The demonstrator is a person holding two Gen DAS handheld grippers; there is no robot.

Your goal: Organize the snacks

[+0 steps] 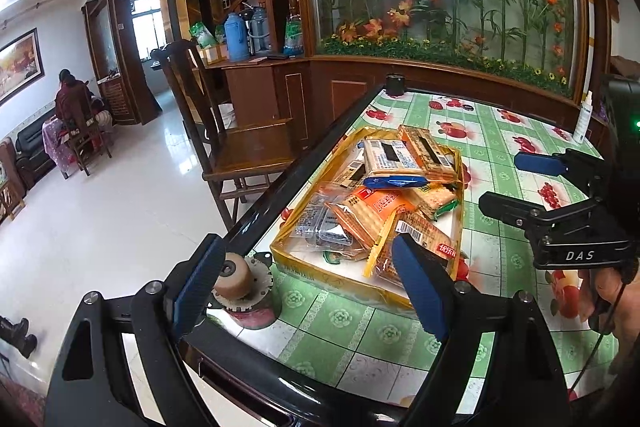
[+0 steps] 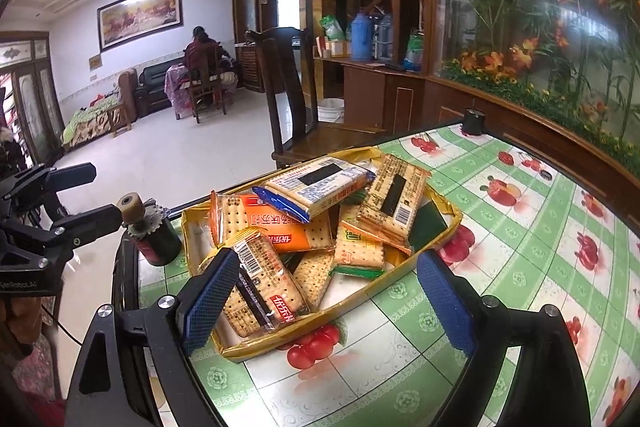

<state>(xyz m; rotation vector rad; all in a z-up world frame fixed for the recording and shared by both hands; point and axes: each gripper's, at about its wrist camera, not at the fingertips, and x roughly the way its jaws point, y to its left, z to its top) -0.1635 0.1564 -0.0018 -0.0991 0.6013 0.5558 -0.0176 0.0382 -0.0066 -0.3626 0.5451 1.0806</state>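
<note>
Since every cracker packet point(image 2: 280, 223) already lies heaped in the yellow tray point(image 2: 352, 301), crisscrossed and overlapping, the sorting looks largely done, or else the pile is only gathered and awaits straightening; I cannot tell which. The tray sits near the table's left edge on the green fruit-print tablecloth point(image 2: 520, 267), likely kept there within easy reach of both hands. A small dark jar point(image 2: 154, 243) with a cork-topped lid stands just beside the tray's near-left corner, apart from the snacks.

Left gripper point(image 1: 308, 291): jaws wide apart, nothing between the pads; it hovers over the table's near-left corner, right pad in front of the nearest packet, contact unclear.

Right gripper point(image 2: 328, 301): jaws wide apart, straddling the tray's near end from above; nothing gripped. The left pad overlaps the nearest packet point(image 2: 260, 285) in view; touching not certain.
</note>
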